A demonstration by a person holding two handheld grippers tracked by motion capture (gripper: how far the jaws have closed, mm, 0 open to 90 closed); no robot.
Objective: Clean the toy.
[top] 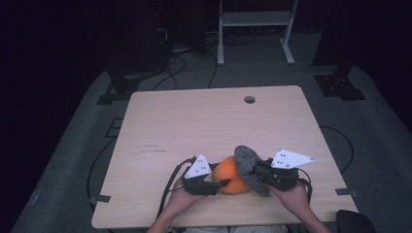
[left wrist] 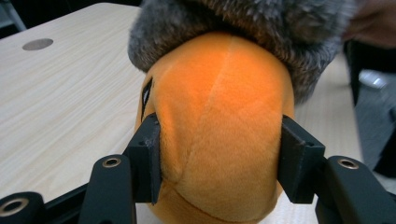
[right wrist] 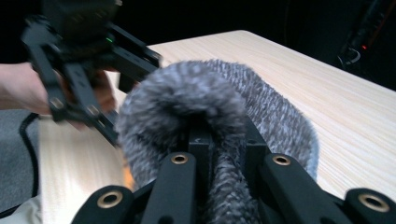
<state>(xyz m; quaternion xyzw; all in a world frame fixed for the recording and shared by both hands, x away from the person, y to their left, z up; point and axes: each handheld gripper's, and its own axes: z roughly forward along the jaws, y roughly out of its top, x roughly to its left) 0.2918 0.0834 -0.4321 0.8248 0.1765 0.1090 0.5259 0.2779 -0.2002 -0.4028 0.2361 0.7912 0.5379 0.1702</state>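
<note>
An orange plush toy [top: 232,177] lies near the table's front edge, between my two grippers. My left gripper [top: 221,183] comes at it from the left and is shut on it. In the left gripper view both pads press into the orange plush toy [left wrist: 219,116], with the left gripper [left wrist: 219,158] at its lower half. A grey furry cap [top: 248,167] sits over the toy's right side, and my right gripper [top: 256,171] is shut on it. In the right gripper view the right gripper [right wrist: 224,140] pinches a fold of the grey furry cap [right wrist: 201,102]; the left gripper [right wrist: 88,60] is beyond it.
The light wooden table [top: 194,121] has a round cable hole [top: 249,99] near its far edge. Behind it stand a white frame [top: 255,29] and dark stands [top: 340,82] on grey floor. A dark rounded object [top: 354,221] sits by the front right corner.
</note>
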